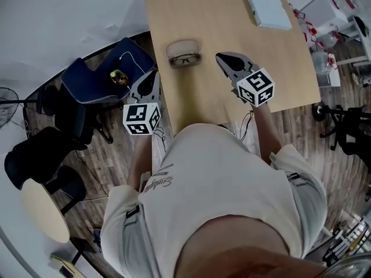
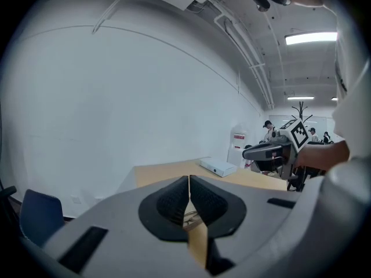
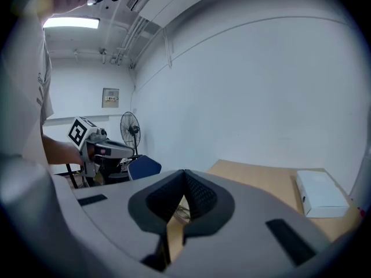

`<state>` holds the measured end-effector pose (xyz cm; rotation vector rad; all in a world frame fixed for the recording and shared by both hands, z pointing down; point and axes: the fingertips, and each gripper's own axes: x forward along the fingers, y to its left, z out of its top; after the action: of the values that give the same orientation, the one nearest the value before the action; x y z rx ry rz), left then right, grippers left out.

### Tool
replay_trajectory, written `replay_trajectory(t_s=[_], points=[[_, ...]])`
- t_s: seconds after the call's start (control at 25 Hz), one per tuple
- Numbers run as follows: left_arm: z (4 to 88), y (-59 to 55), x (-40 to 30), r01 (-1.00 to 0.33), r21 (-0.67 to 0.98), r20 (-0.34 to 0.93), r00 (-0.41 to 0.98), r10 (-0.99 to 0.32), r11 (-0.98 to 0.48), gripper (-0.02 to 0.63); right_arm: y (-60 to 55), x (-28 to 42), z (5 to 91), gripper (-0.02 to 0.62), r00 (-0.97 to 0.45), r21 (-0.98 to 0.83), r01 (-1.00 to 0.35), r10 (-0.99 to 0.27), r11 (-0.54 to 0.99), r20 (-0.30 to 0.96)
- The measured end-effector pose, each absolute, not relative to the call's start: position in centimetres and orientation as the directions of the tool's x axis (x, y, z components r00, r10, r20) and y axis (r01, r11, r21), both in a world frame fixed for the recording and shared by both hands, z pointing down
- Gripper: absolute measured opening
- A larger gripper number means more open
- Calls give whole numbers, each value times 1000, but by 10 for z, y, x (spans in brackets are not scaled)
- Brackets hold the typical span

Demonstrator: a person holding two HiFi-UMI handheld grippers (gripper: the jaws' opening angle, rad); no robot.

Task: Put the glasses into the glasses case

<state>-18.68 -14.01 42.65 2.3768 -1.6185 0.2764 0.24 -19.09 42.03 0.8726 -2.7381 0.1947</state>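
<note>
1. The glasses case point(image 1: 184, 46) lies on the wooden counter point(image 1: 197, 106), towards its left side, with its tan shell facing up.
2. The glasses point(image 1: 185, 59) lie against the near edge of the case, touching it. The head view does not show whether they sit inside it.
3. The left hand-held gripper point(image 1: 153, 75) hovers at the counter's left edge, near the case. Its ribbed pads point(image 2: 174, 201) are pressed together with nothing between them.
4. The right hand-held gripper point(image 1: 221, 56) hangs over the counter just right of the glasses. Its jaws are also closed and empty.
5. A white box point(image 1: 266, 6) rests at the counter's far right corner, well apart from the case.
6. A blue chair point(image 1: 93, 80) stands on the floor left of the counter.
</note>
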Motion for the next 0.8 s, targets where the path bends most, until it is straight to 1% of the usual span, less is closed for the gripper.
replay_trajectory(t_s=[0.28, 0.52, 0.64, 0.8], points=[[409, -149, -188, -925, 65, 263, 377, -888, -373, 17, -184, 5, 373, -5, -785, -38, -604, -586, 796, 203], [387, -157, -180, -913, 83, 213, 407, -888, -398, 17, -184, 10, 356, -5, -773, 4, -614, -603, 789, 196], [376, -161, -181, -913, 59, 193, 408, -892, -405, 17, -186, 11, 345, -5, -771, -10, -625, -615, 781, 167], [355, -169, -185, -913, -2, 165, 402, -901, -408, 17, -193, 10, 329, -5, -753, 40, -645, -644, 763, 140]])
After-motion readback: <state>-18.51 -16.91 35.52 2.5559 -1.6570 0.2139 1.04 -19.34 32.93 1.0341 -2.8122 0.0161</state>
